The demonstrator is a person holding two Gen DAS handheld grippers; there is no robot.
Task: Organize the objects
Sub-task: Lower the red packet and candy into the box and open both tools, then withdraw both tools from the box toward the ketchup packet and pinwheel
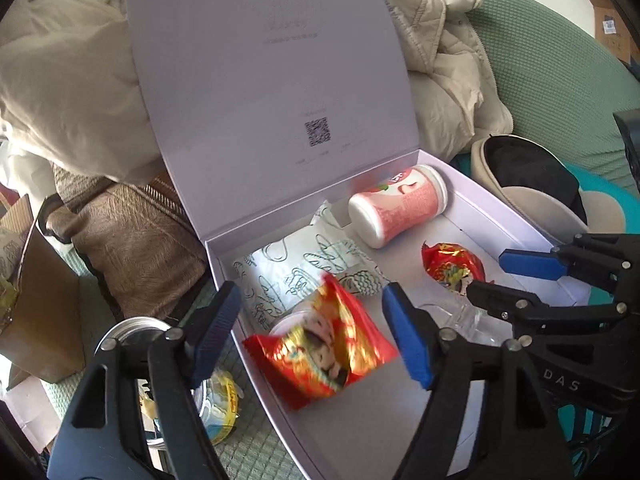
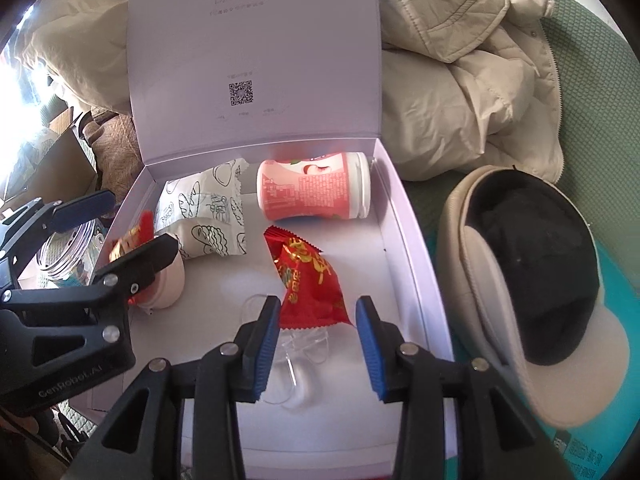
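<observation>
- Left gripper (image 1: pixel 312 330) hangs over the white box (image 1: pixel 360 420) with its fingers apart; a red snack packet (image 1: pixel 324 344) sits between them, touching neither
- Right gripper (image 2: pixel 318 344) is spread wide too, clamped on nothing; a second red packet (image 2: pixel 310 284) lies at its twelve o'clock on the box floor
- Beyond, at twelve, a pink bottle (image 2: pixel 316 190) lies on its side; a printed white pouch (image 2: pixel 204 212) at ten; a cap (image 2: pixel 532 276) outside at three

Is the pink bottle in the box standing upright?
No, the pink bottle lies on its side at the back of the white box.
</observation>
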